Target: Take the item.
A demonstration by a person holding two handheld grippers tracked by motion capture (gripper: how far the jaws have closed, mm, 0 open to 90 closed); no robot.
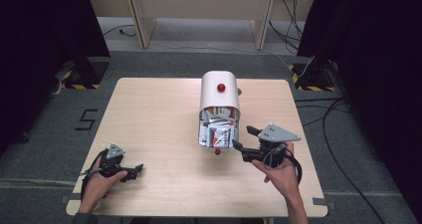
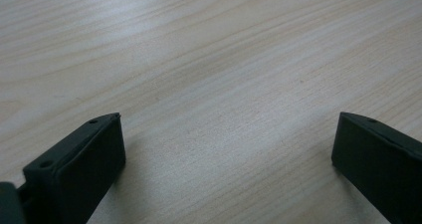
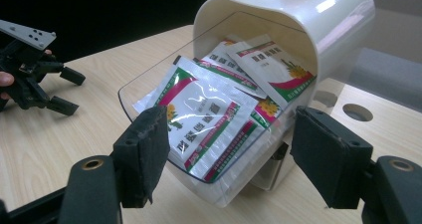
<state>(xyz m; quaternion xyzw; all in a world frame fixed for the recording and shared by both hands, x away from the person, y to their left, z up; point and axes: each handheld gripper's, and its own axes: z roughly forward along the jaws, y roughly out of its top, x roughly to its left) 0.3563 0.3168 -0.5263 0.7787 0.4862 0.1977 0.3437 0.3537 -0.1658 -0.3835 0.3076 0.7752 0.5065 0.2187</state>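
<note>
Sachets lie heaped in the clear open tray of a white dispenser at mid-table, and we hold our right gripper just to its right, jaws spread wide and empty, aimed at that tray. Our left gripper rests at the near left of the table, well apart from it, likewise wide open over bare wood with nothing between its jaws.

White bin, red knob; white sachets with red-green stripes; pale wood-grain table
</note>
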